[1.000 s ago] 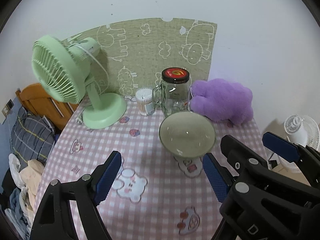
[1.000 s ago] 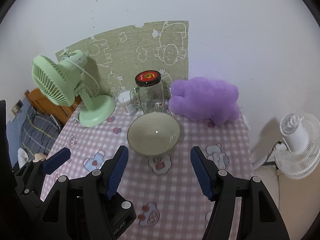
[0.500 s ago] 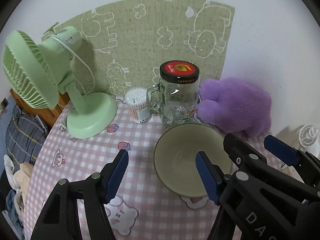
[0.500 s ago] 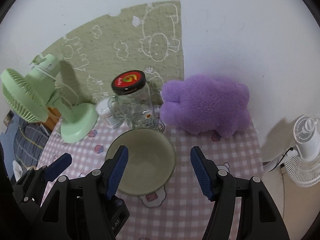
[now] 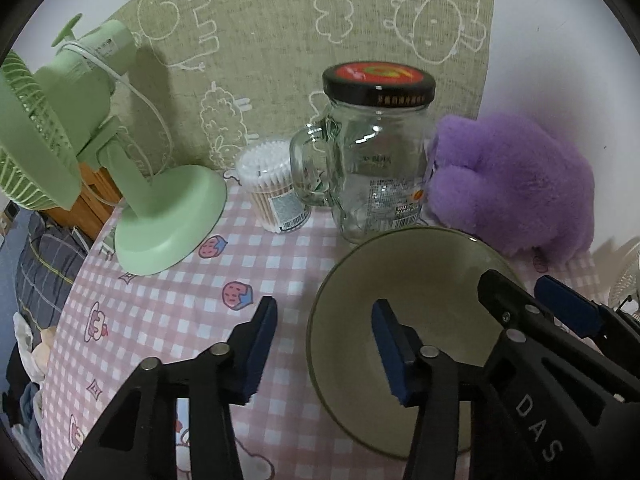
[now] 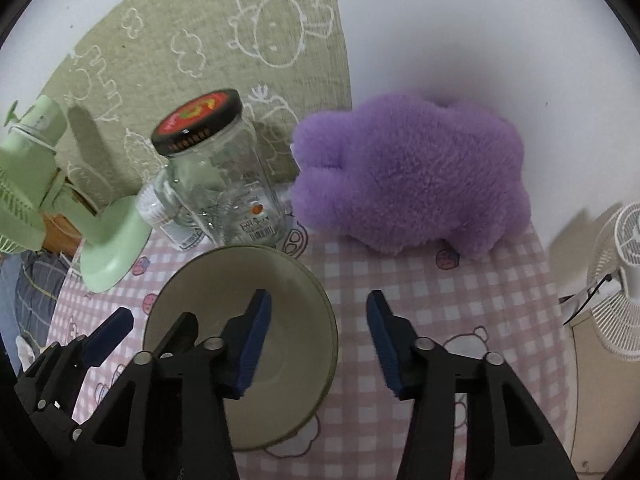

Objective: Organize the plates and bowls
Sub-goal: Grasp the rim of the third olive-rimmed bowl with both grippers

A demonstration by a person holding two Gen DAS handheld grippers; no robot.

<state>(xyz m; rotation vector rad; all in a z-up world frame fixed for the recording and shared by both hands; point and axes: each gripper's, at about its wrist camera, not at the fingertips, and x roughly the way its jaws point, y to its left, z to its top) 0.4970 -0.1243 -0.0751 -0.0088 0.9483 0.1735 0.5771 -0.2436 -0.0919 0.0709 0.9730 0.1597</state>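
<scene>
An empty olive-green bowl stands on the pink checked tablecloth, also in the right wrist view. My left gripper is open and straddles the bowl's left rim, one finger outside and one over the inside. My right gripper is open and straddles the bowl's right rim, left finger over the inside, right finger over the cloth. Neither grips it. The right gripper shows at the right in the left wrist view.
Just behind the bowl stand a glass jar mug with a black lid, a tub of cotton swabs and a purple plush toy. A green desk fan is at back left. A white fan stands off the table's right edge.
Both grippers have moved forward and down to the bowl, from well short of it to straddling its rims. They stay open. The bowl has not moved.
</scene>
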